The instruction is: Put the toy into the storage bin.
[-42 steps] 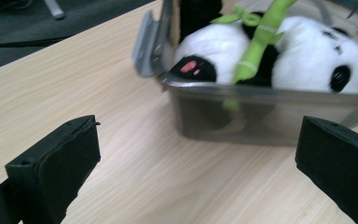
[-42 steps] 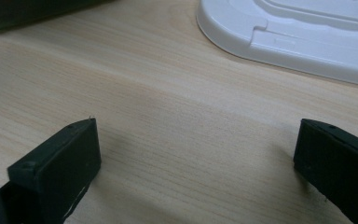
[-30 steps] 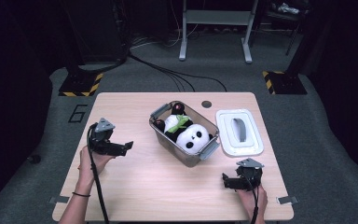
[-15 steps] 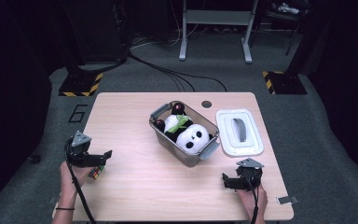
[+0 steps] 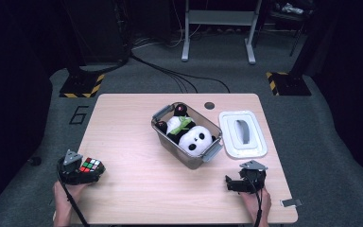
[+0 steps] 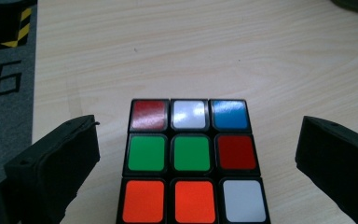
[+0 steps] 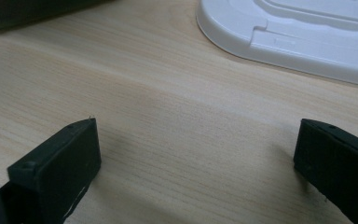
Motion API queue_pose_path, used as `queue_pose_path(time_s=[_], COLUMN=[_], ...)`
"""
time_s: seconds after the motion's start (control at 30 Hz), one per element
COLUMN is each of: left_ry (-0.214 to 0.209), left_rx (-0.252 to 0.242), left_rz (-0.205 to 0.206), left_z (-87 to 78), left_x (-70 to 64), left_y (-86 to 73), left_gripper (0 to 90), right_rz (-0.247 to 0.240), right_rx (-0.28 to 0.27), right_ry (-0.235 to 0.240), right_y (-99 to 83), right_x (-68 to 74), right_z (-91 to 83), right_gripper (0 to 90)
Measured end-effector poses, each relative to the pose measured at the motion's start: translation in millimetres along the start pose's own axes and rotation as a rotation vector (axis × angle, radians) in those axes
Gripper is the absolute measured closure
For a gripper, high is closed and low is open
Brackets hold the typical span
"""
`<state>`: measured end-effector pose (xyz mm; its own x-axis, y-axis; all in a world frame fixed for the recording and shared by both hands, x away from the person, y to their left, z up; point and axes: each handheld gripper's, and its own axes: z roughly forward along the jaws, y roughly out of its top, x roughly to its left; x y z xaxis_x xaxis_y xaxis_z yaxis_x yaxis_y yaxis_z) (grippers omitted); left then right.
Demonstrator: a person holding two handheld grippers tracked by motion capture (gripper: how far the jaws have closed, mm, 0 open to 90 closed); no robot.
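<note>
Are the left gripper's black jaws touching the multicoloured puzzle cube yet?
Apart. In the left gripper view, pale wooden table shows between the multicoloured puzzle cube and each black jaw of the left gripper, which stands open around it.

Glossy plastic puzzle cube (image 6: 193, 165); matt pale wood-grain desk (image 5: 137, 123); smooth white plastic lid (image 5: 242, 134); plush cloth panda (image 5: 194, 137).

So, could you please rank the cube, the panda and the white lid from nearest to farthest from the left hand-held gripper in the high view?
1. Cube: between the open jaws of the left hand-held gripper, at the table's left edge.
2. Panda: in the bin, mid-table.
3. White lid: right of the bin.
</note>
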<state>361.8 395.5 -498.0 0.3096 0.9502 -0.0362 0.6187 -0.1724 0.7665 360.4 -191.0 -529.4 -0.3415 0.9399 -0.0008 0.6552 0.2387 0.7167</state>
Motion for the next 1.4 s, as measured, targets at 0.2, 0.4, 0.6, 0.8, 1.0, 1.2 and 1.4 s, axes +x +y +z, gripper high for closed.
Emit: queue_pose_path(time_s=[0.2, 0.4, 0.6, 0.8, 1.0, 1.2, 1.4], left_ry=[0.013, 0.016, 0.026, 0.017, -0.005, -0.021, -0.034], left_rx=[0.002, -0.015, -0.027, -0.030, -0.032, -0.031, -0.047], left_rz=[-0.026, -0.022, -0.011, -0.020, -0.022, -0.003, 0.017], left_z=[5.9, 5.3, 6.5, 7.8, 4.8, 3.6, 1.5], left_x=[2.2, 2.2, 0.8, 0.4, -1.4, -6.7, -13.7], left_y=[-9.0, -13.3, -16.6, -14.9, -7.4, 2.9, 15.8], left_gripper=[0.0, 19.6, 33.7, 34.1, 34.1, 34.1, 34.2], right_rz=[0.000, 0.000, 0.000, 0.000, 0.000, 0.001, 0.000], right_rx=[0.000, 0.000, 0.000, 0.000, 0.000, 0.000, 0.000], right_ry=[0.000, 0.000, 0.000, 0.000, 0.000, 0.000, 0.000], right_y=[0.0, 0.0, 0.0, 0.0, 0.0, 0.0, 0.0], right_x=[0.0, 0.0, 0.0, 0.0, 0.0, 0.0, 0.0], right_z=[0.0, 0.0, 0.0, 0.0, 0.0, 0.0, 0.0], right_gripper=[0.0, 0.0, 0.0, 0.0, 0.0, 0.0, 0.0])
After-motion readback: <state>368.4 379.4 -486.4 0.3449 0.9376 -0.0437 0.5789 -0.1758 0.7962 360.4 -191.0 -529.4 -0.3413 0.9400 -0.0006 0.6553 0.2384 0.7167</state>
